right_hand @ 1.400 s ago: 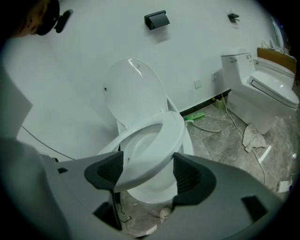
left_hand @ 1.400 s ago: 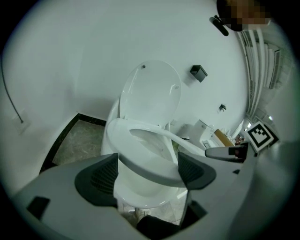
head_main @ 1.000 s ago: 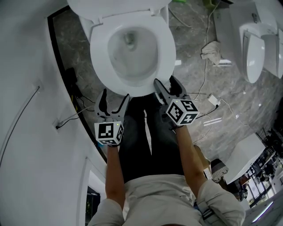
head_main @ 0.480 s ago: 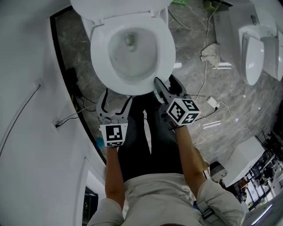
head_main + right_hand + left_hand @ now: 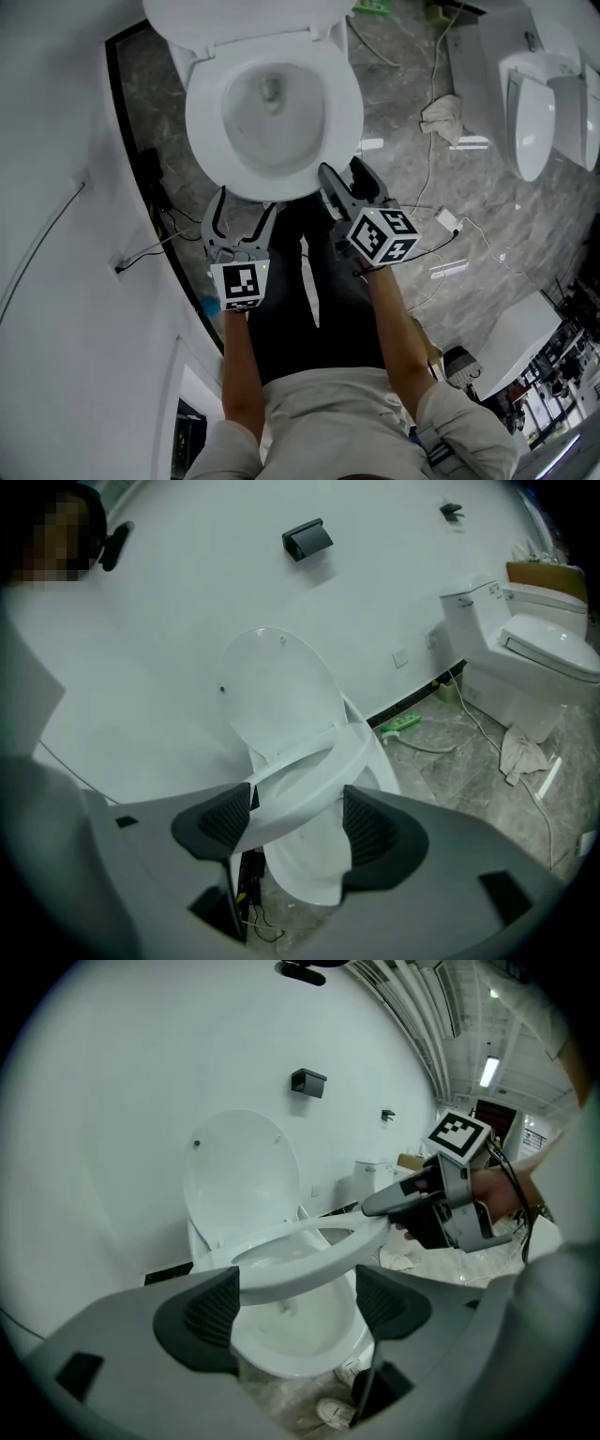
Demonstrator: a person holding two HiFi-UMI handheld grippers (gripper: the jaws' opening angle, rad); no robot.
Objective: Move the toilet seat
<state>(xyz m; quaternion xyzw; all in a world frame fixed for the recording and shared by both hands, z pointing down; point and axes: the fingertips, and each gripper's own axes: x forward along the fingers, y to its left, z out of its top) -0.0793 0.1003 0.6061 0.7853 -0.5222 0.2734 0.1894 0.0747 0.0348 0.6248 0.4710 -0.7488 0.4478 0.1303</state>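
The white toilet seat [image 5: 208,141] lies over the bowl [image 5: 272,103], with the lid [image 5: 244,14] upright behind. In both gripper views the seat [image 5: 300,1260] is raised a little off the bowl and tilted. My right gripper [image 5: 347,180] is at the seat's front right rim. Its jaws are closing with the rim [image 5: 309,766] between them, and one finger [image 5: 375,1207] lies on top of the seat. My left gripper [image 5: 242,208] stands open just in front of the front left rim, with nothing pressed between its pads.
A white wall [image 5: 56,187] runs close along the left, with cables [image 5: 155,248] at its foot. A second toilet [image 5: 539,103] stands at the right, with a crumpled cloth [image 5: 441,117] and cords [image 5: 436,169] on the grey marble floor [image 5: 487,197]. The person's legs [image 5: 309,300] stand before the bowl.
The left gripper has drawn back slightly from the rim and its marker cube now faces the camera. The right gripper has edged up and left at the front right rim.
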